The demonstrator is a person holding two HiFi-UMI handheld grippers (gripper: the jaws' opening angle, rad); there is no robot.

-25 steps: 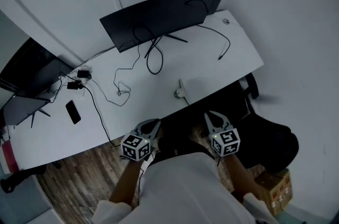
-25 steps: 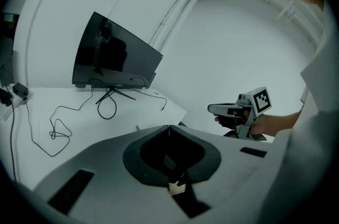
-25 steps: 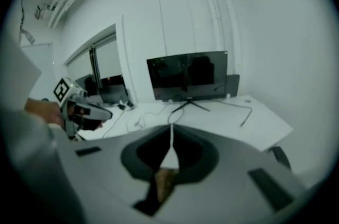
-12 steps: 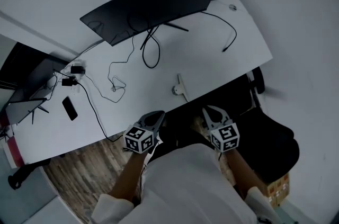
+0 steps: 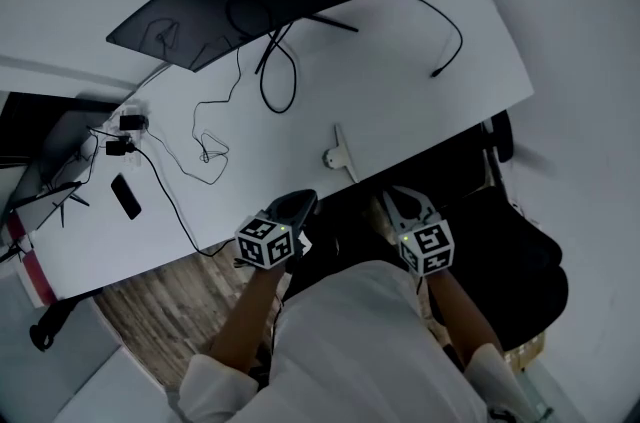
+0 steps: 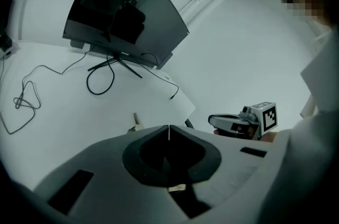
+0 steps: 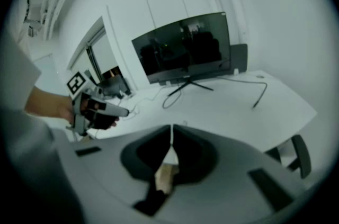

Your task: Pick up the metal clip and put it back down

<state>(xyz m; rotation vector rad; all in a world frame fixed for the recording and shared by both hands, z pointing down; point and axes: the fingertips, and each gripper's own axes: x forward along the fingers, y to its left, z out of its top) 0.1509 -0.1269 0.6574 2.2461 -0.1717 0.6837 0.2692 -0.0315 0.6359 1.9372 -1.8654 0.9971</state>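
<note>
Head view shows your left gripper (image 5: pixel 300 204) and right gripper (image 5: pixel 402 203) both hanging just off the near edge of the white desk (image 5: pixel 420 101). Each has its jaws pressed together with nothing between them. The metal clip (image 5: pixel 338 155) lies on the desk, right at that near edge, untouched by either gripper.
</note>
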